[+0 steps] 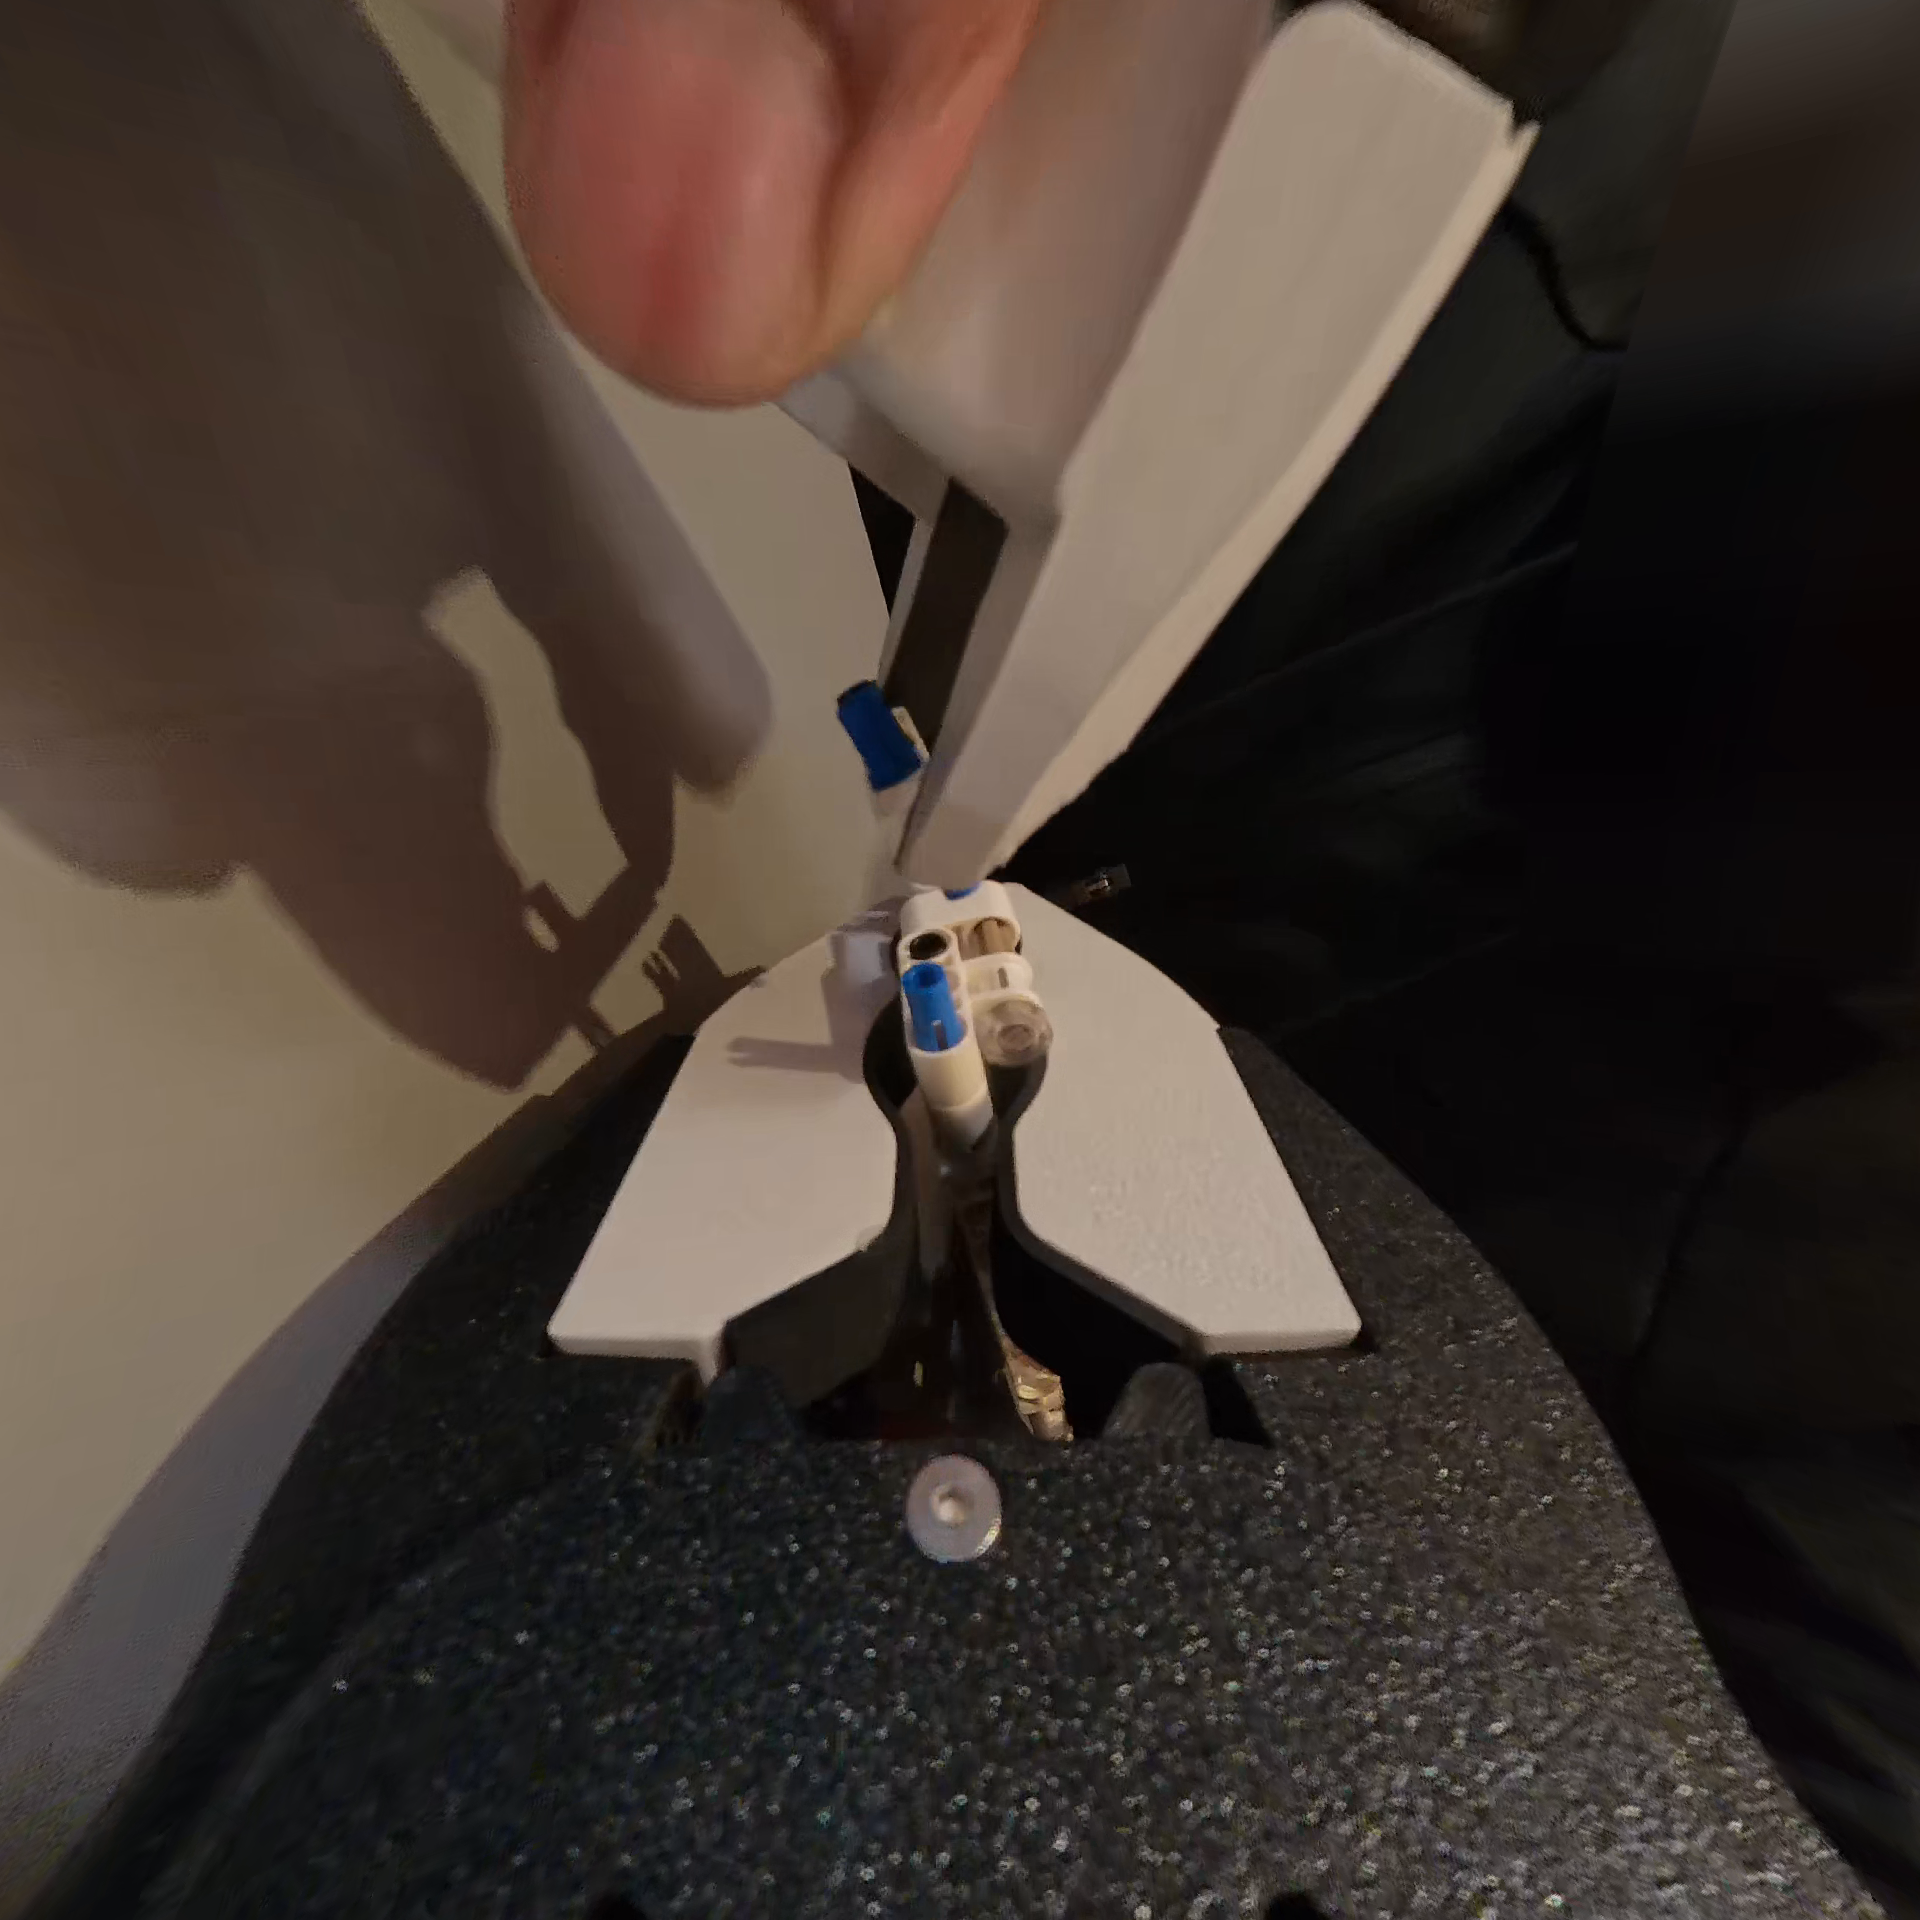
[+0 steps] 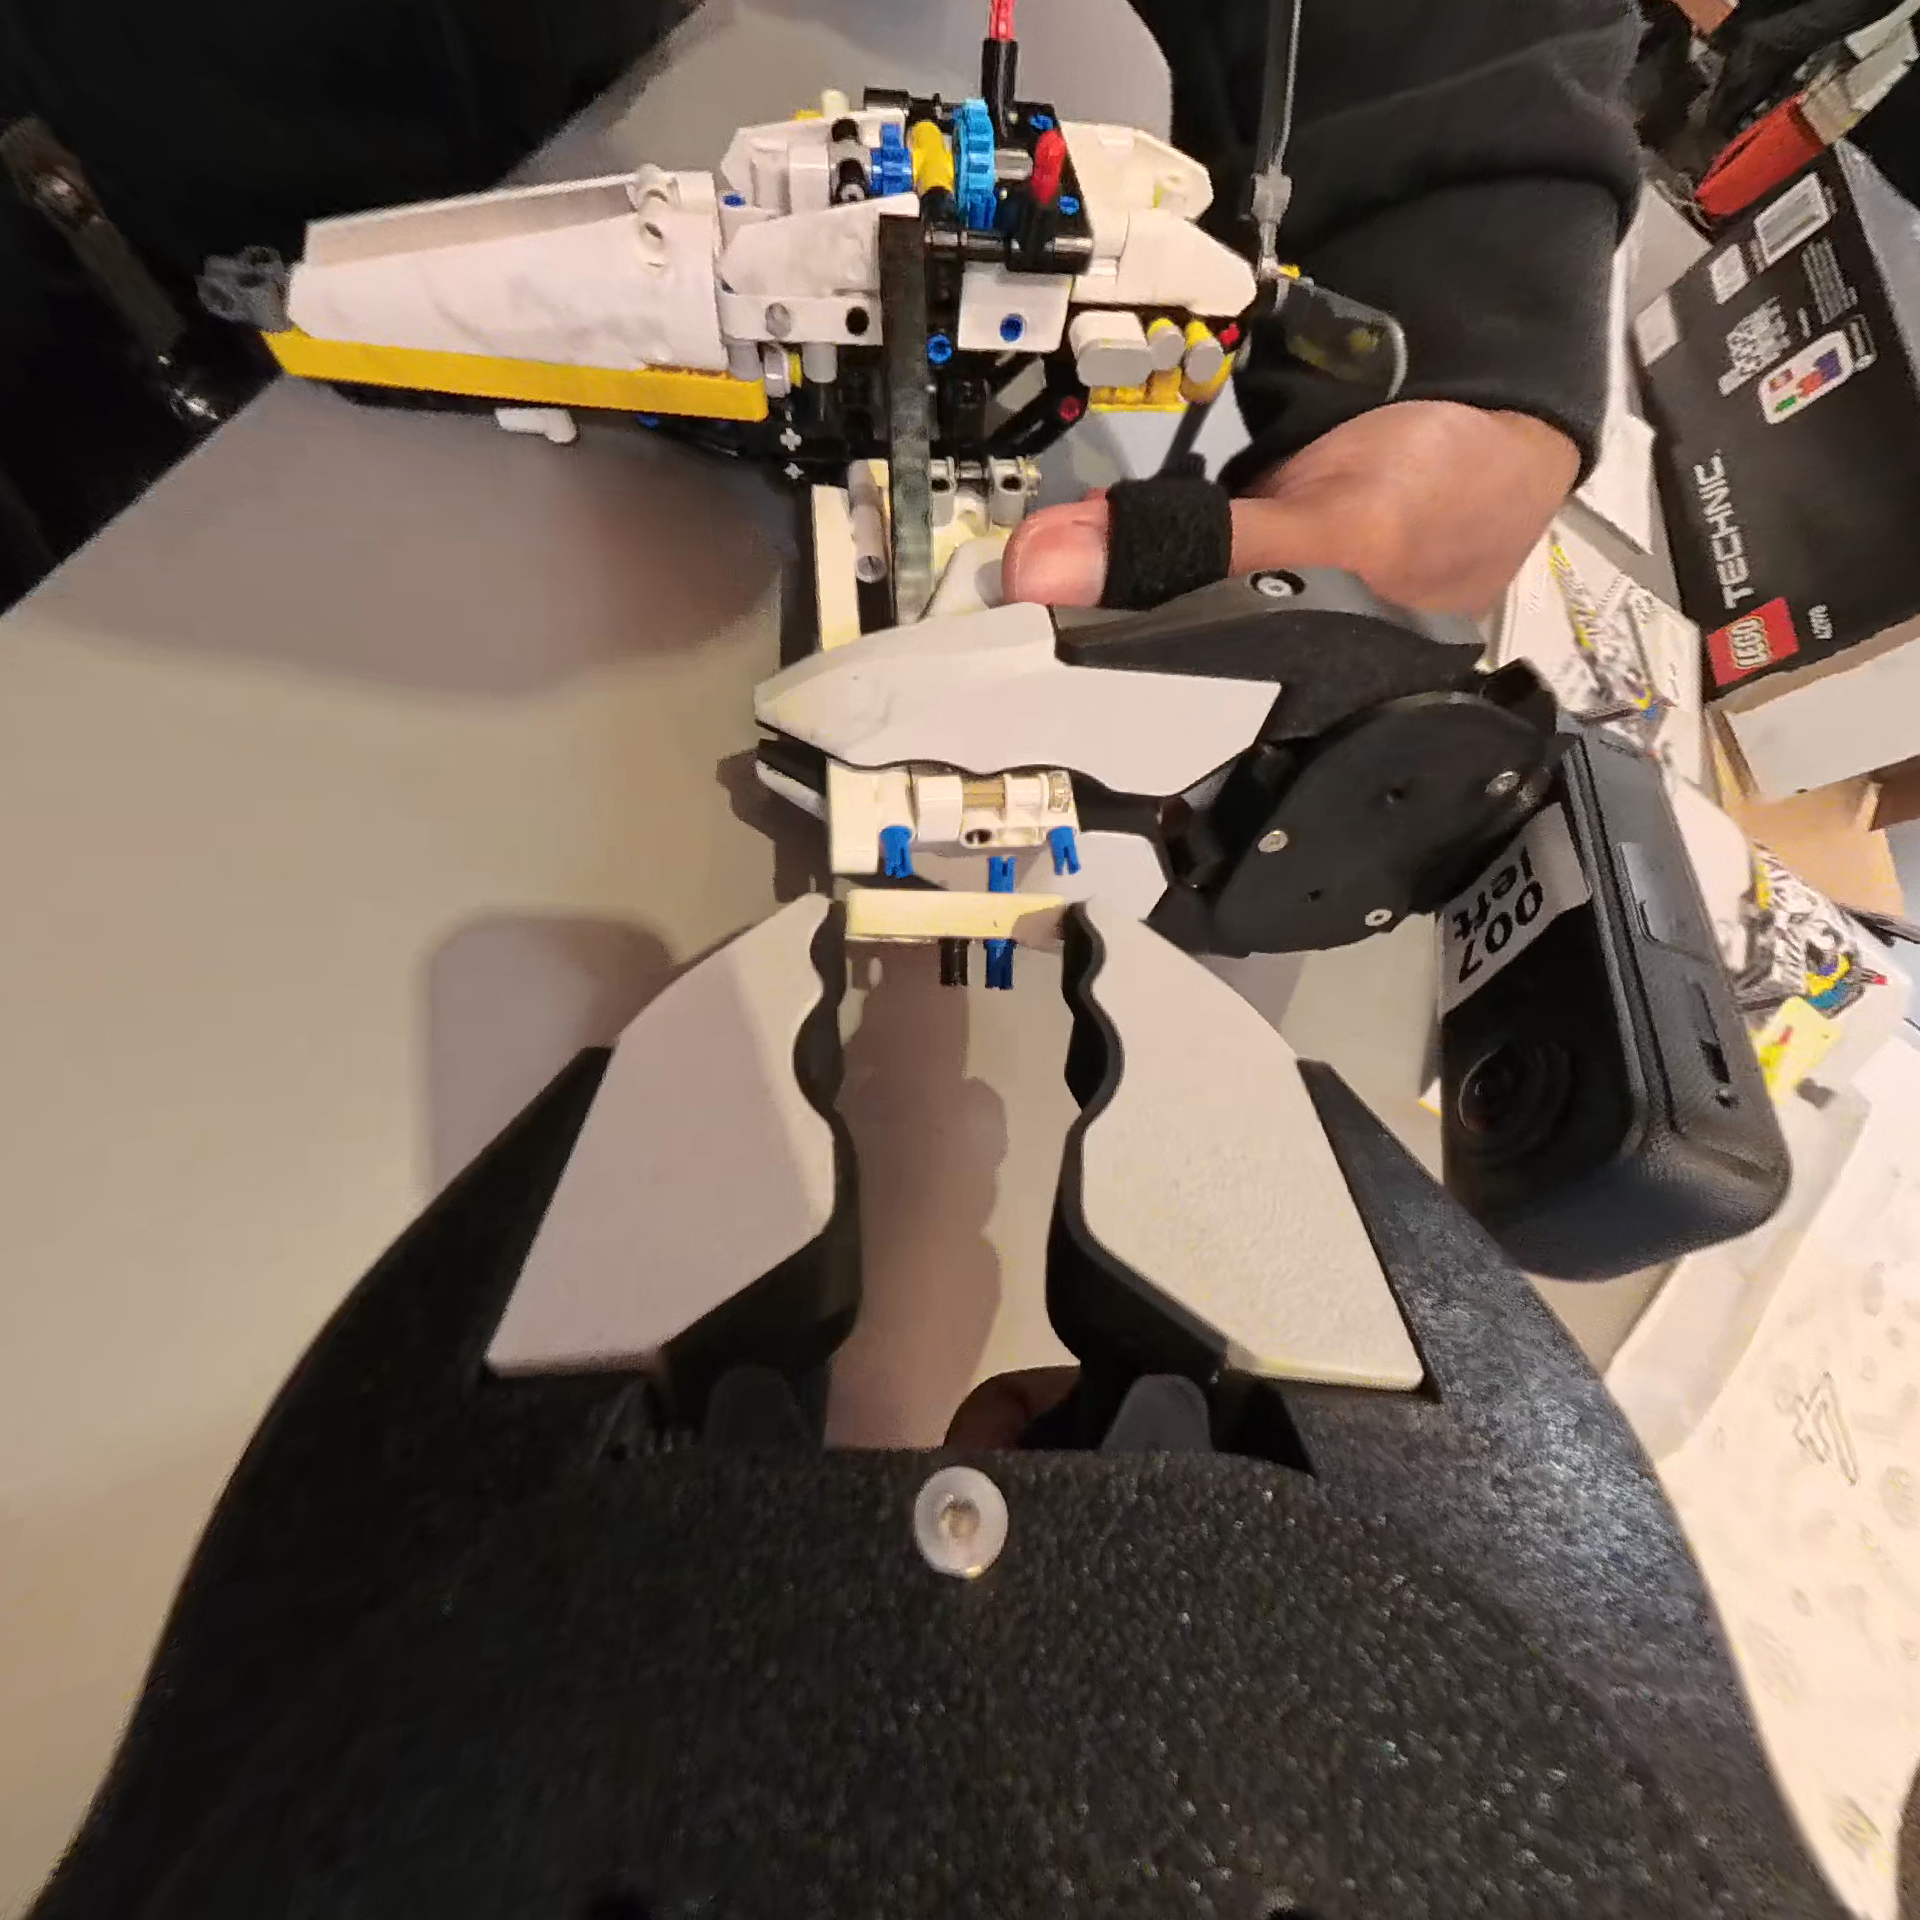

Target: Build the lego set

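Left wrist view: my left gripper (image 1: 961,1013) is clamped on a small white brick assembly (image 1: 961,971) with blue pins; a white panel (image 1: 1039,644) hangs at twelve o'clock, touching it.

Right wrist view: my right gripper (image 2: 956,925) pinches that panel (image 2: 951,916) by its ends. The two parts look unjoined; the model (image 2: 748,281) sits at twelve o'clock.

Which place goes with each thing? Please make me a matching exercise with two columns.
Things:
1. white plate
2. white sub-assembly
3. model
4. box

Places:
A. on the far right, among papers
B. between the right tongs' tips
C. on the table, behind both tongs
D. in the left tongs

Pairs: 1-B, 2-D, 3-C, 4-A
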`<state>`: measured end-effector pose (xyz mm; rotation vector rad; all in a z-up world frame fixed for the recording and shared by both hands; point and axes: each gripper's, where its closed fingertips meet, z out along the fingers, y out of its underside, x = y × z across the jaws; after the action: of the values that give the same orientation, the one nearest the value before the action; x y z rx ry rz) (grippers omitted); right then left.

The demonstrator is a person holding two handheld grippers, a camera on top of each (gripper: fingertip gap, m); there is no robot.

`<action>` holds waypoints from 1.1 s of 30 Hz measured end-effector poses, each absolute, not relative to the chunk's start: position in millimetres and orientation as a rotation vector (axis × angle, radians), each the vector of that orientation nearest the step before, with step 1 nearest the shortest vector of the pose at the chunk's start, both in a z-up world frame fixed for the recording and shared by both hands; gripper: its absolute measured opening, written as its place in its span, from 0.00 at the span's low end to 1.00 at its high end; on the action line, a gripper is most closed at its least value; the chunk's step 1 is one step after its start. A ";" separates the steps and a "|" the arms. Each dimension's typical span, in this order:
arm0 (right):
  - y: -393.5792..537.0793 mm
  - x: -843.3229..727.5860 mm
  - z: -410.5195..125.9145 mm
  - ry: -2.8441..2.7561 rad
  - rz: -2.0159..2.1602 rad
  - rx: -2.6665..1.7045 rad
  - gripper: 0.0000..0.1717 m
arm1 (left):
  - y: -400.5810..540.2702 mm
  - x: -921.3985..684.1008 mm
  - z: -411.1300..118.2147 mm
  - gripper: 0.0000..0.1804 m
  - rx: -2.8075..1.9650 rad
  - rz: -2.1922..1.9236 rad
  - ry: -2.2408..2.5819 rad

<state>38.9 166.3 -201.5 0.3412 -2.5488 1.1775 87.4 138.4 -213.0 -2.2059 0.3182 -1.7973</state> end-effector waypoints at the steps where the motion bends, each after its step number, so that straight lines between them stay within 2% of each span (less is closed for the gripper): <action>1: 166.3 40.9 -201.9 -2.559 1.191 0.345 0.23 | 138.4 89.0 -213.5 0.05 -2.211 -1.799 0.324; 33: 161.1 54.6 -213.2 -2.710 1.213 0.362 0.23 | 133.8 101.5 -222.5 0.05 -2.297 -1.827 0.351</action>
<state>54.6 161.1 -213.2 0.3623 -2.7100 1.2127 101.5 133.8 -222.5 -2.2974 0.3505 -1.8266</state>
